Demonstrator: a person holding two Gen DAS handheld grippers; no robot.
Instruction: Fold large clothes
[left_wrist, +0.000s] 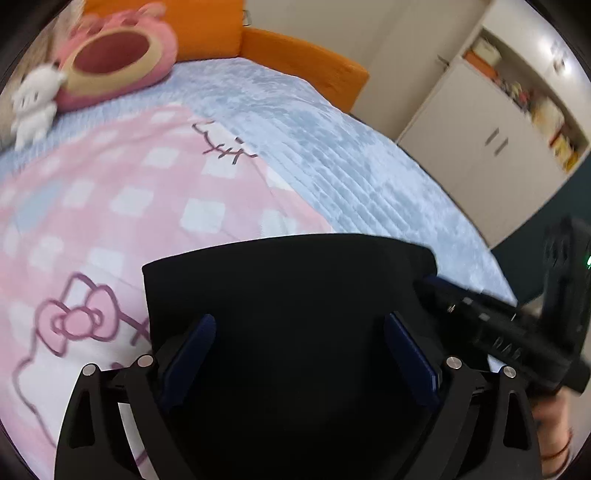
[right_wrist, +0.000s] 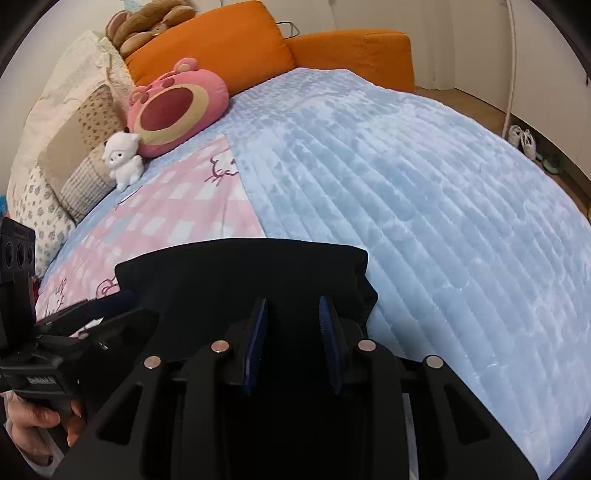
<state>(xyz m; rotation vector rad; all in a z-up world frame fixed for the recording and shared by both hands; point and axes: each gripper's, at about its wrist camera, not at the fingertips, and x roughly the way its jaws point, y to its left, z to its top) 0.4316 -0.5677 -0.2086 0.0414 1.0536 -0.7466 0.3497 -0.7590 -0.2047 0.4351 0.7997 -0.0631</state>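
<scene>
A folded black garment (left_wrist: 288, 280) lies on the bed, half on the pink checked blanket and half on the blue cover. My left gripper (left_wrist: 299, 325) hovers over it, open wide, with nothing pinched between its blue pads (left_wrist: 201, 343). My right gripper (right_wrist: 292, 302) sits at the garment's (right_wrist: 240, 269) right edge, where the cloth bunches. Its jaws stand narrow and black cloth fills the gap between them. In the left wrist view the right gripper's fingertips (left_wrist: 434, 282) meet that same edge. A hand (right_wrist: 37, 421) holds the left tool.
A pale blue quilted cover (right_wrist: 406, 206) spreads to the right. A pink checked blanket (left_wrist: 129, 192) lies on the left. A pink bear cushion (right_wrist: 177, 107), a white plush toy (right_wrist: 123, 162) and pillows sit at the back by orange cushions (right_wrist: 221, 48). A white wardrobe (left_wrist: 480, 147) stands beyond the bed.
</scene>
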